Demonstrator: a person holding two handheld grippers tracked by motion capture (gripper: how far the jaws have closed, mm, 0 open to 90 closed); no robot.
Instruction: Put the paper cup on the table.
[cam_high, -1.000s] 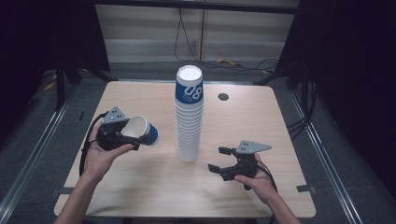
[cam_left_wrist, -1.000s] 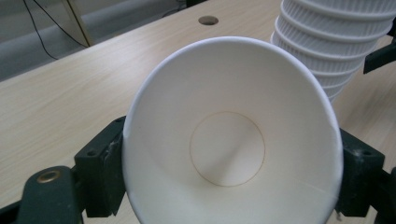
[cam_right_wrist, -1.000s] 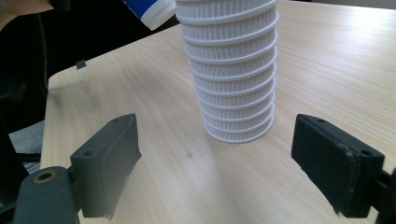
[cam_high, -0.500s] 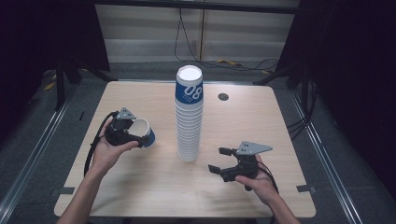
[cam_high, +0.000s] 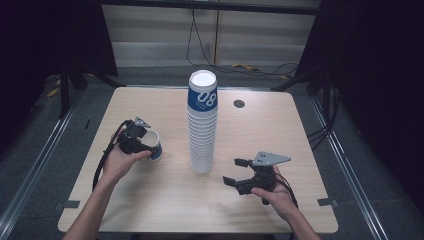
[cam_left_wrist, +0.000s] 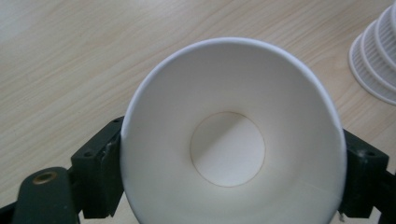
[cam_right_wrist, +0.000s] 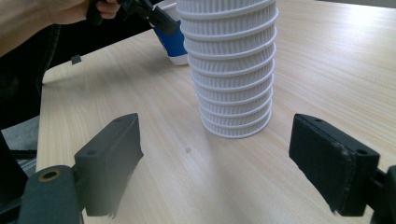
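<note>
Left gripper (cam_high: 142, 145) clamping a blue paper cup (cam_high: 154, 148) left of the tall cup stack (cam_high: 202, 125), right gripper (cam_high: 236, 172) spread wide on the table (cam_high: 150, 210) near-right of it

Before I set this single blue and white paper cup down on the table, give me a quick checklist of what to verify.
1. Left gripper shut on the single blue and white paper cup: ok, a jaw on each side.
2. Cup upright, mouth up: ok.
3. Cup base touching the light wooden table: cannot tell.
4. Cup apart from the tall stack of white ribbed paper cups: ok.
5. Right gripper open, holding nothing: ok.
6. Right gripper away from the drop spot: ok, across the stack.
</note>
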